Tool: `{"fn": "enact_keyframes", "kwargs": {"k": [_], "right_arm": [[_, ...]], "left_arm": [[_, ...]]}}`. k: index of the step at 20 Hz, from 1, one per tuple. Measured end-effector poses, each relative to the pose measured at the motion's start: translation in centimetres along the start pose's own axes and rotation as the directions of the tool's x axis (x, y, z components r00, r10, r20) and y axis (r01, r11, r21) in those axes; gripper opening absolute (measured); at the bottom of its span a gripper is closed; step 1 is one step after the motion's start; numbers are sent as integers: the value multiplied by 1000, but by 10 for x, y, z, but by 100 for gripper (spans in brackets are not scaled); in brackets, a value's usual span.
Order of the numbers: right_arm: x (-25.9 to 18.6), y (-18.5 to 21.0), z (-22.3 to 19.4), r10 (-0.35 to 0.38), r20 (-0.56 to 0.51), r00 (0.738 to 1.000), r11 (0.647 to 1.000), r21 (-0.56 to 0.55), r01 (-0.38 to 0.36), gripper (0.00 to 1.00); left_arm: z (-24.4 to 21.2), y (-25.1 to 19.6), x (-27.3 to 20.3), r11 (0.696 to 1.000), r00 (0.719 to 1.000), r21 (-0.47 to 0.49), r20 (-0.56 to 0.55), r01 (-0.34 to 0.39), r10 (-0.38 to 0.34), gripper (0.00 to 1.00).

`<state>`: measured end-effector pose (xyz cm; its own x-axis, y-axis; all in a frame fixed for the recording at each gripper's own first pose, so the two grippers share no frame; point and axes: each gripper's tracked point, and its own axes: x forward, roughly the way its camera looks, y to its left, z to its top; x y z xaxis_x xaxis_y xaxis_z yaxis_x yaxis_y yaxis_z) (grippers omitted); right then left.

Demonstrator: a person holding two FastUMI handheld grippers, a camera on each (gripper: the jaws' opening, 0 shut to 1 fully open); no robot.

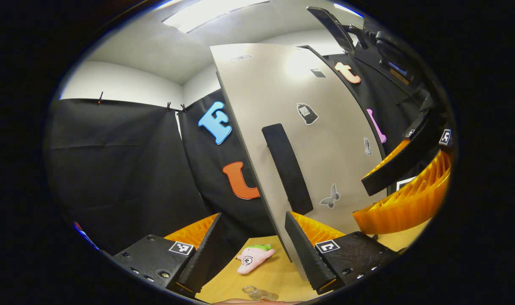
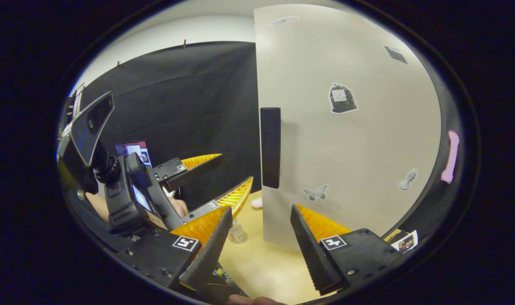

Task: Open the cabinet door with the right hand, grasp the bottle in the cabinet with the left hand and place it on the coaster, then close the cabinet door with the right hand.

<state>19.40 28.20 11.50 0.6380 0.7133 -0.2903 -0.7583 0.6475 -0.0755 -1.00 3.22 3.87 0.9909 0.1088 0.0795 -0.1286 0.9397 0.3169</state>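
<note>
The pale cabinet door (image 1: 325, 127) with a tall black handle (image 1: 288, 169) stands right ahead of me; whether it is fully closed I cannot tell. My left gripper (image 1: 253, 216) is open and holds nothing, its fingers level with the door's handle-side edge. A small clear bottle (image 2: 237, 234) stands on the wooden table (image 2: 265, 267), below the left gripper (image 2: 236, 168) that a hand holds. The bottle (image 1: 259, 293) also shows at the bottom edge of the left gripper view. My right gripper (image 2: 260, 208) is open just below the handle (image 2: 270, 146), apart from the door (image 2: 350, 140).
A pink plush toy (image 1: 254, 257) lies on the table (image 1: 278, 275) near the door's foot. The right gripper (image 1: 361, 201) hangs open in front of the door's right part. Black cloth walls close in the left side. A small photo card (image 2: 405, 242) sits at the far right.
</note>
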Motion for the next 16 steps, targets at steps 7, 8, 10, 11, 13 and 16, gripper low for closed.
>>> {"fn": "enact_keyframes", "kwargs": {"k": [7,8,10,11,13,16], "right_arm": [[-16,-68,-1,-319,76,945,943,129,308,90],[-21,-85,-2,-429,92,899,898,156,412,90],[-26,-98,-9,-547,99,831,829,203,521,90],[-28,-93,-13,-558,100,824,819,221,529,91],[-38,-89,-16,-607,118,786,779,288,558,92],[-52,-93,-31,-671,96,736,712,362,602,86]], "left_arm": [[9,-11,8,963,994,-258,-49,79,-95,93],[7,-8,10,953,994,-294,-57,74,-95,93],[2,-6,17,943,993,-328,-82,56,-88,93],[-2,-12,21,942,990,-329,-99,65,-103,93],[-1,-21,21,935,986,-345,-104,87,-130,93],[0,-33,12,915,982,-393,-112,96,-152,92]]}}
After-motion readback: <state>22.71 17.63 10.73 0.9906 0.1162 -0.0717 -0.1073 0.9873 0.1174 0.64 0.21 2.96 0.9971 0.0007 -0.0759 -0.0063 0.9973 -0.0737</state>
